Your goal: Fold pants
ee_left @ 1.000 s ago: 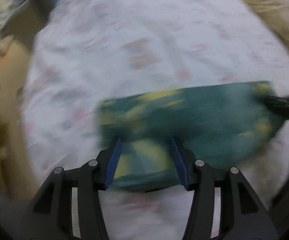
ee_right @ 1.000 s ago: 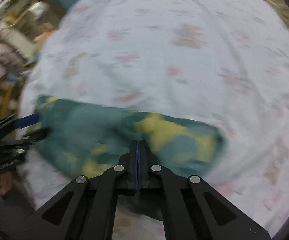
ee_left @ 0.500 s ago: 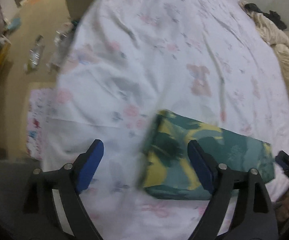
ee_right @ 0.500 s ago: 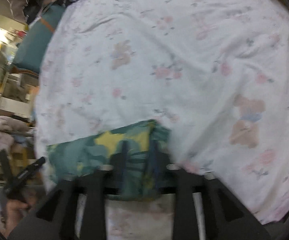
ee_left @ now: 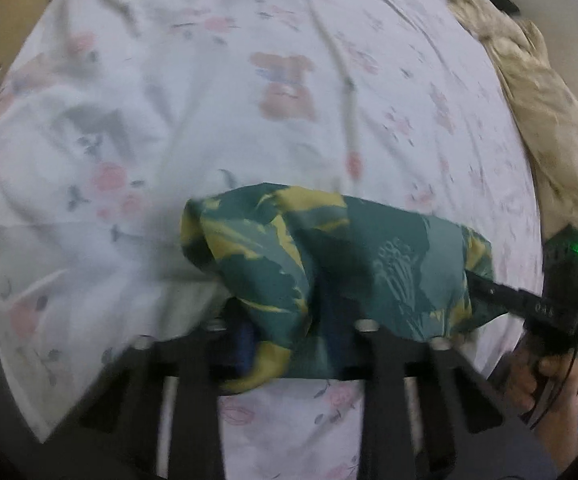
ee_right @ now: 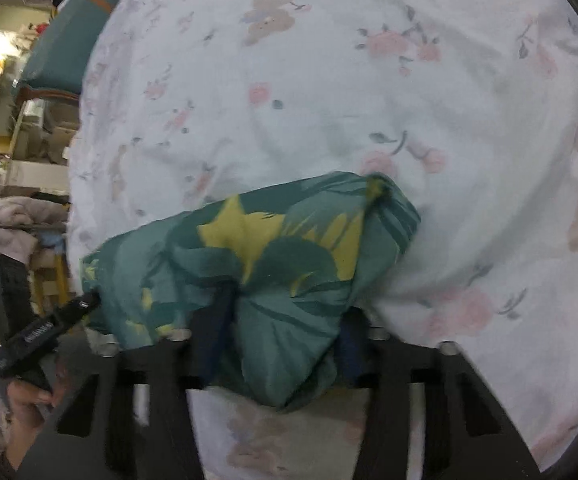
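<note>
The teal pants with yellow leaf print (ee_left: 329, 260) lie bunched in a folded bundle on the floral bed sheet (ee_left: 249, 80). My left gripper (ee_left: 289, 336) is at the bundle's left end with its blue pads apart and cloth between them. My right gripper (ee_right: 281, 336) is at the bundle's right end (ee_right: 289, 248), its blue fingers (ee_right: 215, 328) spread around a fold of cloth. The right gripper also shows in the left wrist view (ee_left: 501, 292), and the left gripper in the right wrist view (ee_right: 85, 304). Cloth hides the fingertips.
A beige blanket (ee_left: 537, 92) lies along the bed's far right side. A teal chair (ee_right: 65, 52) and cluttered shelves (ee_right: 21, 168) stand beyond the bed's left edge. The sheet is wrinkled around the bundle.
Both grippers have moved in on the pants' ends and the flat fold has bunched up. The right gripper, shut a second ago, now stands spread around cloth.
</note>
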A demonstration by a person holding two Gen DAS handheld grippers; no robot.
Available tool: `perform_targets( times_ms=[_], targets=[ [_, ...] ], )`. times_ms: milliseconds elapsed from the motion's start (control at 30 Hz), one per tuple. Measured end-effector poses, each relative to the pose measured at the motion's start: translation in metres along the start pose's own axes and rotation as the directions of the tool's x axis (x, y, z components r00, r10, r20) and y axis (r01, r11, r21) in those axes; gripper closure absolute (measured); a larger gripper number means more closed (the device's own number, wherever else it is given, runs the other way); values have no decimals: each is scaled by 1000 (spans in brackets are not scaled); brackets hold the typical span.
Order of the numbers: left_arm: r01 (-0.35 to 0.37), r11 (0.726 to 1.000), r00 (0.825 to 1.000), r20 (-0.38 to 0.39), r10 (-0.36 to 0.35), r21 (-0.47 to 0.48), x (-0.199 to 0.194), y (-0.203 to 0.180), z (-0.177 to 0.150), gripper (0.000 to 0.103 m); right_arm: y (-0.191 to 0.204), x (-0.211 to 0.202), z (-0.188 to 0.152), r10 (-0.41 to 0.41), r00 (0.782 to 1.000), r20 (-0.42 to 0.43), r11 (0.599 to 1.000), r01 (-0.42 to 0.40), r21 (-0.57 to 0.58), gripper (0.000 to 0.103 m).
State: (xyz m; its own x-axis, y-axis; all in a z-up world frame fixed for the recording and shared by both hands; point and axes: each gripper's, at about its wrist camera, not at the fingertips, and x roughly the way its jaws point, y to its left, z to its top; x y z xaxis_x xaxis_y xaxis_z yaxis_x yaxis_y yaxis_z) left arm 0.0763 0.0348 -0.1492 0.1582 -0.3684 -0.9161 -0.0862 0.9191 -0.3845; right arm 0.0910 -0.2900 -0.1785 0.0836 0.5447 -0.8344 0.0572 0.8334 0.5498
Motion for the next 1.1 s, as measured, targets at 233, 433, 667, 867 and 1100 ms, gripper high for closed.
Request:
perform_targets(
  times_ms=[233,433,667,867,1100],
  targets=[
    [-13,999,980,198,3,48,-56,-11,1,96,33,-50,1,52,985,164,990,-29,-140,94],
    [-43,990,922,387,-11,132,-118,-35,21,96,74,-100,13,158,940,302,961,-76,-266,94],
    [-63,979,898,438,-29,193,-131,-57,111,96,101,-121,99,146,920,365,950,-27,-311,94],
    [-76,973,896,444,-29,219,-108,-63,210,96,122,-103,207,39,906,422,935,116,-335,94],
    [-200,944,871,489,48,263,-36,-75,358,96,121,-52,350,-67,876,477,908,252,-336,94]
  ],
)
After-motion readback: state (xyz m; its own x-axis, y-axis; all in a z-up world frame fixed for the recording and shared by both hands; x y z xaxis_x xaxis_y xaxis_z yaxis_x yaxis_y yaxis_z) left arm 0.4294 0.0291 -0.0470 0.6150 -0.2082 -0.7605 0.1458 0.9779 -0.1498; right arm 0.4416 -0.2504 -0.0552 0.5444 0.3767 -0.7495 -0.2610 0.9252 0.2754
